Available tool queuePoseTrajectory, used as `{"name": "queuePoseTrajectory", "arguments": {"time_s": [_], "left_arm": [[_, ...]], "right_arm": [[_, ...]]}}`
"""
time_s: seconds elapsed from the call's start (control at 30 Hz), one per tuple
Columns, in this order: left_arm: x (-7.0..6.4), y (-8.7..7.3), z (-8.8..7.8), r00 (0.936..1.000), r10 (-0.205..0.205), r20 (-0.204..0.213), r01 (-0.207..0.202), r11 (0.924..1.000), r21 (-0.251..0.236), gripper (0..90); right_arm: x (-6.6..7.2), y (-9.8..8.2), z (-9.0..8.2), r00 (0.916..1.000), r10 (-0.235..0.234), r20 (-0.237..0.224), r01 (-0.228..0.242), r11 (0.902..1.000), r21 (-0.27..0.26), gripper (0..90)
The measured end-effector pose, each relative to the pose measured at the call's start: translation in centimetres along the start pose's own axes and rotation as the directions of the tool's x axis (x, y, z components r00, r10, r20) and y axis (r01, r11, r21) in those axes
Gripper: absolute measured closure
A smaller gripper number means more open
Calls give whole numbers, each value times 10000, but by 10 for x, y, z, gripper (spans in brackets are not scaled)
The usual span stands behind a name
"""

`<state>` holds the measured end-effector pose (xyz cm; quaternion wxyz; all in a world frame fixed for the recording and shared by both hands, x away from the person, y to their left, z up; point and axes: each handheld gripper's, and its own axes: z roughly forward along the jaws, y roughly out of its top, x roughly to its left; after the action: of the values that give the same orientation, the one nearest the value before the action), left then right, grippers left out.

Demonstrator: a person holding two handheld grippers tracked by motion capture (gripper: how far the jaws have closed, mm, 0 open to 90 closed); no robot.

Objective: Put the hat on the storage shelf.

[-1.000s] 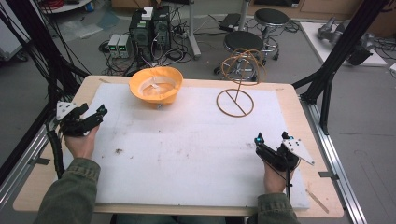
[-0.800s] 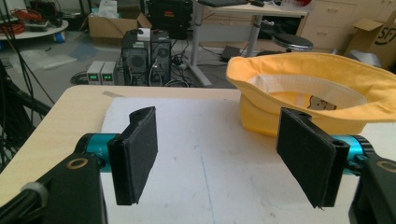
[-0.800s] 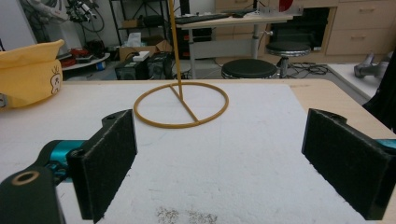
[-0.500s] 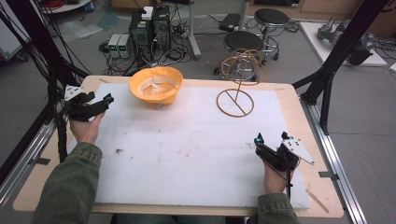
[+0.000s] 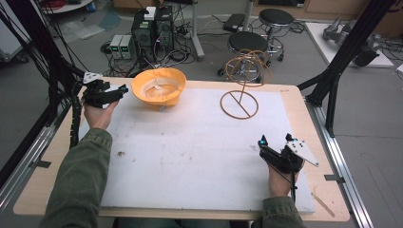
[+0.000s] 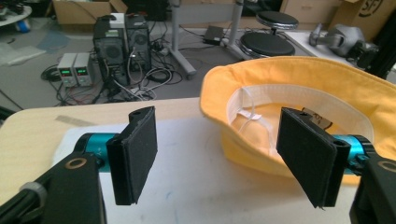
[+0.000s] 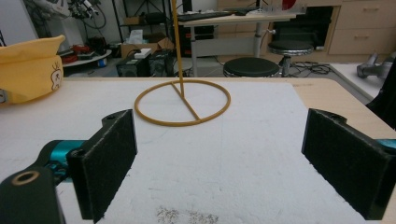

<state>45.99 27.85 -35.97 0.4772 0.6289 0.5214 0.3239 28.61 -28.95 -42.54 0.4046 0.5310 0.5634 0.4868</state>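
Worktop (image 5: pixel 294 102), wooden, covered by a white mat (image 5: pixel 190 152). Yellow hat (image 5: pixel 159 85), upturned with its white inner band showing, at the far left of the mat. Yellow wire stand (image 5: pixel 240 99), with a ring base crossed by a bar and an upright stem carrying a looped top, at the far right of the mat, well apart from the hat. Left hand-held gripper (image 5: pixel 121 90), jaws spread wide and empty, near the hat's brim, not touching it. Right hand-held gripper (image 5: pixel 262 143), jaws spread wide and empty, over the mat's near right part, facing the stand.
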Motion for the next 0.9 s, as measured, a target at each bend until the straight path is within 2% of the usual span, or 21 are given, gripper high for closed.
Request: {"name": "queuePoseTrajectory", "arguments": {"time_s": [0.07,0.37,0.43,0.63,0.7,0.77,0.83,0.9], "left_arm": [[1,1,9,9999,-132,3,132,9999,90,318],[-8,12,39,9999,161,30,-162,9994,308,302],[-8,12,43,9999,151,-16,-150,9991,392,303],[0,6,60,9996,-220,-167,233,9967,784,303],[1,3,67,9993,-54,-367,87,9958,915,303],[3,-1,73,9992,-304,-264,331,9935,1091,303],[3,-4,78,9994,-288,-207,312,9918,1236,305],[2,-6,82,9996,-288,18,282,9901,1372,310]], "right_arm": [[0,0,0,10000,-6,-4,6,10000,-2,91],[0,0,-1,9998,120,-173,-119,9999,56,91],[0,0,-1,9998,83,-169,-82,10000,40,91],[2,1,-3,9999,-65,-108,64,9999,-85,91],[2,0,-2,9999,-26,-125,25,10000,-81,91],[2,0,-2,9999,-20,-108,19,10000,-63,91],[2,0,-2,9999,-104,-84,104,9999,-57,91],[2,1,-2,9997,-226,-80,225,9997,-132,91]]}}
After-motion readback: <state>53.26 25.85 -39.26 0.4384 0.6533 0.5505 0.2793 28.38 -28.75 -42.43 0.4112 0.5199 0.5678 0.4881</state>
